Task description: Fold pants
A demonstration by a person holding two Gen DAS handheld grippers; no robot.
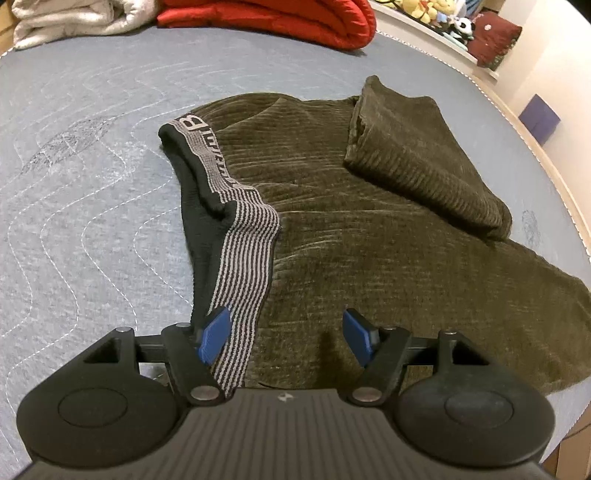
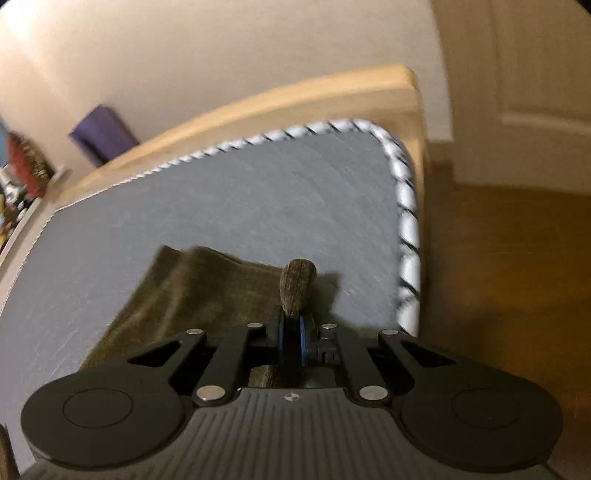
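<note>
Dark olive ribbed pants point(image 1: 351, 229) lie on the grey quilted mattress point(image 1: 92, 177), with a black and grey striped waistband point(image 1: 243, 266) at the left and one leg end folded back at the upper right point(image 1: 424, 158). My left gripper point(image 1: 288, 334) is open, its blue pads point(image 1: 216, 334) just above the near edge of the pants, the left pad over the waistband. In the right wrist view my right gripper point(image 2: 293, 332) is shut on a pinch of the olive pants fabric point(image 2: 297, 286), lifted above the rest of the cloth point(image 2: 192, 295) near the mattress corner.
A red quilt point(image 1: 273, 18) and a white blanket point(image 1: 74, 18) lie at the far end of the mattress. Plush toys sit on a shelf point(image 1: 443, 14). The piped mattress edge point(image 2: 406, 221), wooden bed frame point(image 2: 332, 88) and floor point(image 2: 498, 277) are to the right.
</note>
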